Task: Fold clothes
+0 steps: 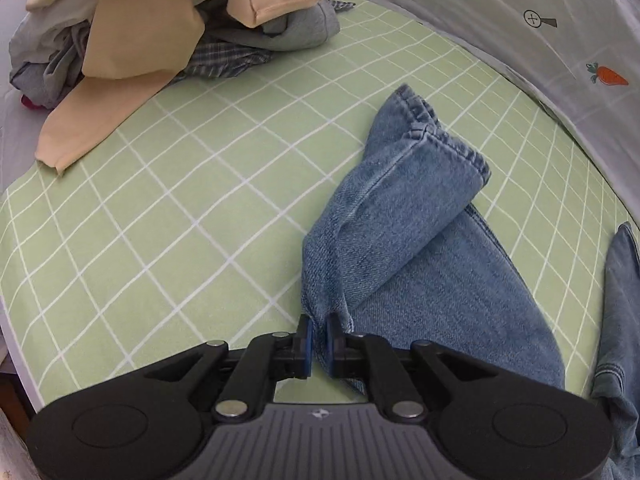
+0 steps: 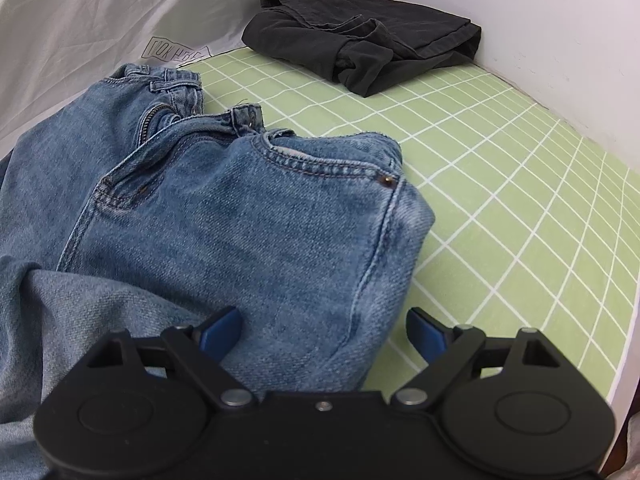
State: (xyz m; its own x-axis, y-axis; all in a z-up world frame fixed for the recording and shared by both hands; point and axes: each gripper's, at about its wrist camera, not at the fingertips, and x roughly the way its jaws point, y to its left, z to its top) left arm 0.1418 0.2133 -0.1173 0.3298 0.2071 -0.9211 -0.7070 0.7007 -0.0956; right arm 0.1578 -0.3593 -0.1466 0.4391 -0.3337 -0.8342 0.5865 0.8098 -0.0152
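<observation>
Green sheet [image 1: 168, 216] w/ white grid lines, stretched flat over what looks like a bed; pale grey fabric w/ small printed carrot [image 1: 608, 75] along the far edge, white wall [image 2: 520, 32] on the other side.

Progress, as a judgement: early to mid. Blue jeans [image 2: 248, 232] lying on the sheet, waist end near the right hand-held gripper [image 2: 324, 330], zipper open, legs running toward the left one. One leg already doubled back over the other, hem [image 1: 444, 136] turned up and resting on the denim. Not yet a tidy packet: waist part bunched, edges not lined up. Dark grey garment [image 2: 368, 48] in the far corner roughly folded, prob. done, but loose at the edges. Pile of unfolded clothes [image 1: 132, 32] on the left far side, well apart from the jeans: beige top, grey jersey, blue checked shirt, all tangled. So most of the work still left.

Left hand-held gripper [image 1: 318, 338]: blue pads nearly together, pinching a fold of the jeans leg. Right one: fingers spread wide, nothing between them, hovering over the hip side of the jeans; contact w/ denim not possible to tell.

Materials: denim thick, stiff, faded, w/ heavy stitched seams and a copper rivet [image 2: 387, 179]; holds creases well, slides little. Beige cloth thin, smooth, limp. Dark garment soft cotton, wrinkled.
</observation>
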